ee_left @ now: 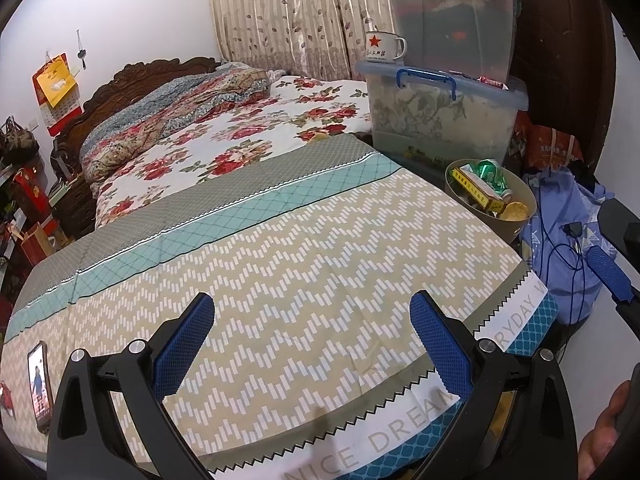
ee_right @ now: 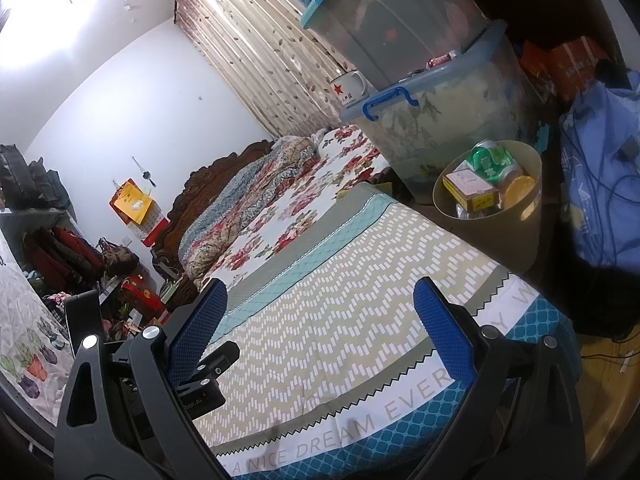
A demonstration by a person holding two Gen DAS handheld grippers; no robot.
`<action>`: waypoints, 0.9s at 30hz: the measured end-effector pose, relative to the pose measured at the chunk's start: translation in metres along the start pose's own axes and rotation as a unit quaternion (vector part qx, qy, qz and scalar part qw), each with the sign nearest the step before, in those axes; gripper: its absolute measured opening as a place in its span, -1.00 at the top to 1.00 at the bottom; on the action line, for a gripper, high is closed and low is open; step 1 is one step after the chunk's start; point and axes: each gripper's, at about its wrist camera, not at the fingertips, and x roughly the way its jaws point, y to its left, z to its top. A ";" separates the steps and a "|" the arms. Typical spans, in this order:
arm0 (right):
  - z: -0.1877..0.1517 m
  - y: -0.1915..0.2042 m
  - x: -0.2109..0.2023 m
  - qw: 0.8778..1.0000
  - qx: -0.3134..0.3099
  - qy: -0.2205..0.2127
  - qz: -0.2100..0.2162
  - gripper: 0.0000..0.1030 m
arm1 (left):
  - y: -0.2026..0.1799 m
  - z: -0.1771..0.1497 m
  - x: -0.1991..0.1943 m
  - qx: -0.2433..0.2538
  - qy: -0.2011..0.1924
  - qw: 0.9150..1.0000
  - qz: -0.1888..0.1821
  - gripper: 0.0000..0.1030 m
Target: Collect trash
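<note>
A tan trash bin (ee_left: 516, 224) stands beside the bed's far right corner; it also shows in the right wrist view (ee_right: 516, 240). It holds a crushed green can (ee_left: 494, 178) (ee_right: 490, 160), a yellow box (ee_left: 472, 188) (ee_right: 472, 190) and a round yellow piece (ee_left: 514, 210) (ee_right: 518, 188). My left gripper (ee_left: 312, 328) is open and empty over the zigzag-patterned sheet (ee_left: 280, 272). My right gripper (ee_right: 320, 316) is open and empty over the same sheet (ee_right: 340, 320). One right gripper finger (ee_left: 608, 272) shows at the right edge of the left wrist view.
Stacked plastic storage boxes (ee_left: 444, 112) with a red-star mug (ee_left: 382, 46) stand behind the bin. A blue bag with cables (ee_left: 568, 232) lies to the right. A phone (ee_left: 39, 384) lies on the sheet at the left. Folded floral quilts (ee_left: 180, 112) lie at the headboard.
</note>
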 end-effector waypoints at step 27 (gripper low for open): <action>0.001 0.000 0.001 1.000 -0.002 0.001 0.001 -0.82 | 0.003 -0.003 0.004 0.004 0.008 1.000 -0.002 -0.83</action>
